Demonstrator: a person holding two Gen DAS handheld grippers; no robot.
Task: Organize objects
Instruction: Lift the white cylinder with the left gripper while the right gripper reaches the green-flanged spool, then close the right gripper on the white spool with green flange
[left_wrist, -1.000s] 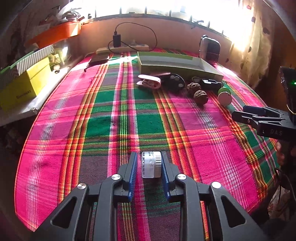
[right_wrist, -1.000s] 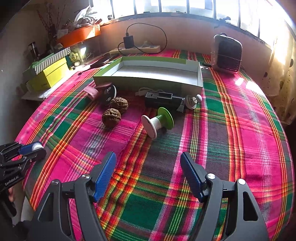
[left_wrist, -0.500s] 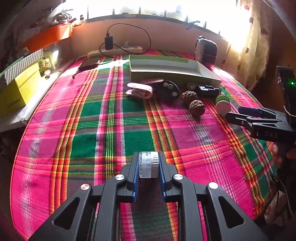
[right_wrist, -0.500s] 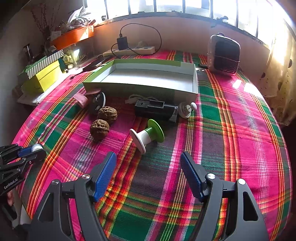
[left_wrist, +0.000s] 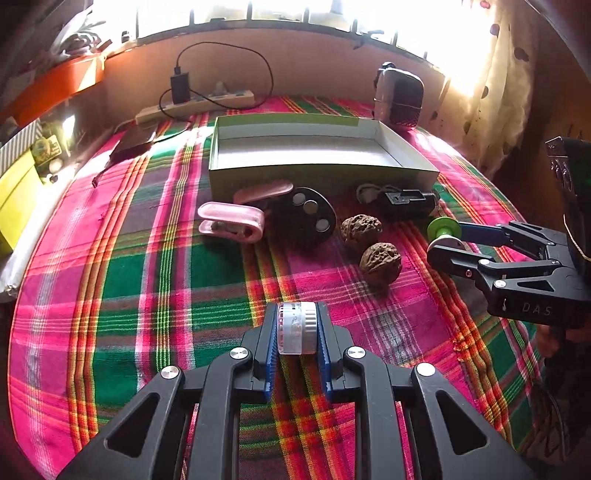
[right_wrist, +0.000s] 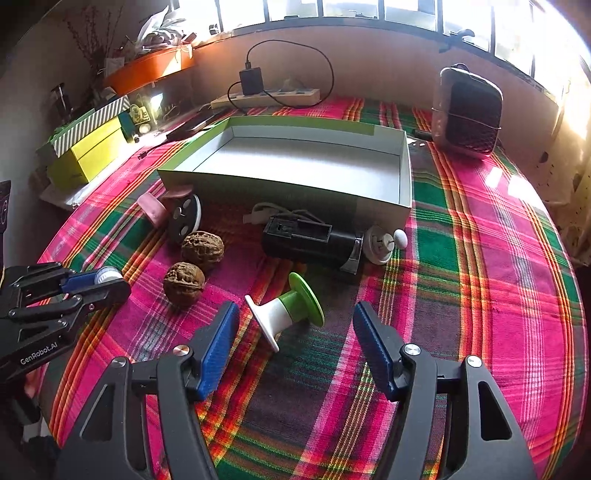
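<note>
My left gripper (left_wrist: 296, 325) is shut on a small white and silver cylinder (left_wrist: 297, 327), held above the plaid cloth; it also shows in the right wrist view (right_wrist: 107, 276). My right gripper (right_wrist: 293, 325) is open, its fingers on either side of a green and white spool (right_wrist: 286, 312) that lies tilted on the cloth. An empty green-sided box (right_wrist: 295, 162) stands beyond. Two walnuts (right_wrist: 201, 246) (right_wrist: 183, 282), a black device (right_wrist: 310, 242), a pink clip (left_wrist: 231, 223) and a black disc (left_wrist: 308, 216) lie before the box.
A white knob (right_wrist: 382, 242) lies by the box's corner. A speaker (right_wrist: 467, 112) stands at the back right, a power strip with charger (right_wrist: 266, 96) by the wall. Yellow and striped boxes (right_wrist: 88, 147) sit on a ledge at left.
My left gripper has closed on the cylinder and carried it forward toward the box. My right gripper has moved forward until its open fingers flank the spool.
</note>
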